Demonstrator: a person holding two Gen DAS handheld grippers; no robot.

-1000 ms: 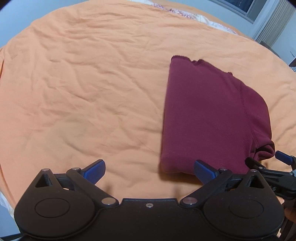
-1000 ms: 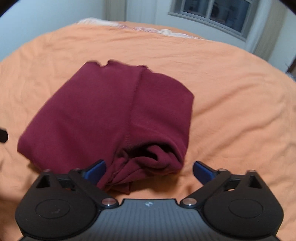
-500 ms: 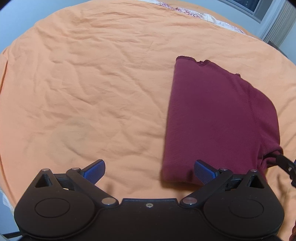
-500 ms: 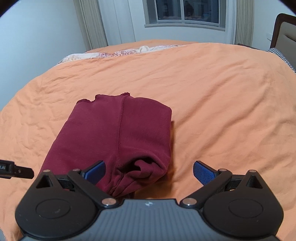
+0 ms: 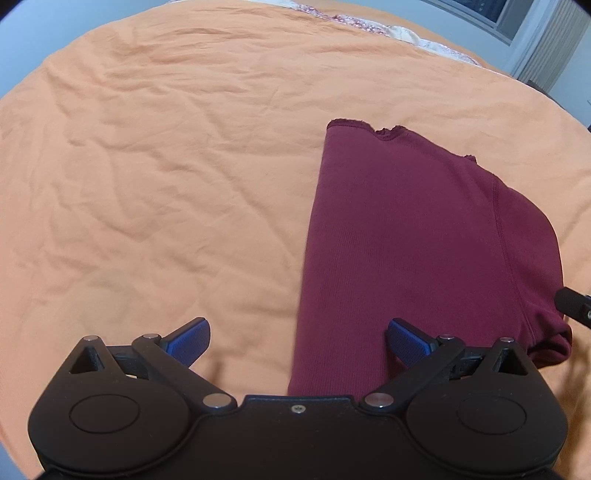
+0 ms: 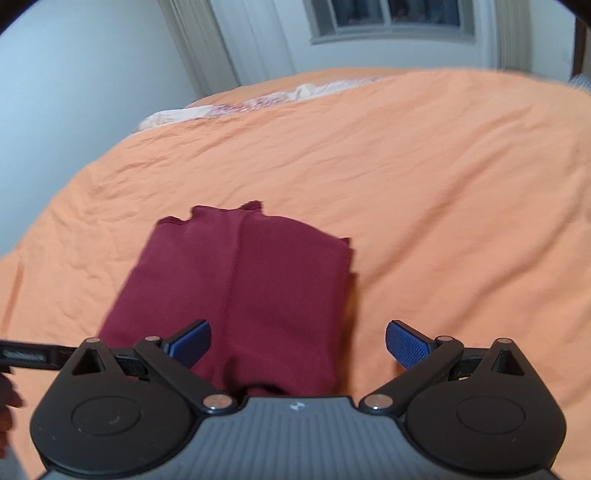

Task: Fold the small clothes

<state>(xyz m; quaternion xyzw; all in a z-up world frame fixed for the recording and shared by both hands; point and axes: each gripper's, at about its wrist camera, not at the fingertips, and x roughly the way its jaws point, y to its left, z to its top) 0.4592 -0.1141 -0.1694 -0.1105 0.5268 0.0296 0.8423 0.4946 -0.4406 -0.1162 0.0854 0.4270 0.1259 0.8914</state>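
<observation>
A maroon garment (image 5: 413,236) lies folded into a narrow rectangle on the orange bedsheet (image 5: 155,177), raw hem at the far end. My left gripper (image 5: 297,341) hovers open over its near left corner, nothing between the blue pads. In the right wrist view the same maroon garment (image 6: 251,288) runs away from me, and my right gripper (image 6: 298,341) stands open above its near end, holding nothing. A black part of the other gripper (image 5: 574,306) shows at the right edge of the left wrist view.
The orange bedsheet (image 6: 443,184) spreads wide on all sides of the garment. A floral pale cloth (image 6: 258,103) lies at the bed's far edge. Beyond it are a window (image 6: 391,18), curtains and a pale wall. A hand (image 6: 7,402) shows at the left edge.
Both grippers have drawn back and risen from the garment; the right one let its bunched near end go and tilted up. The garment now lies flatter and still.
</observation>
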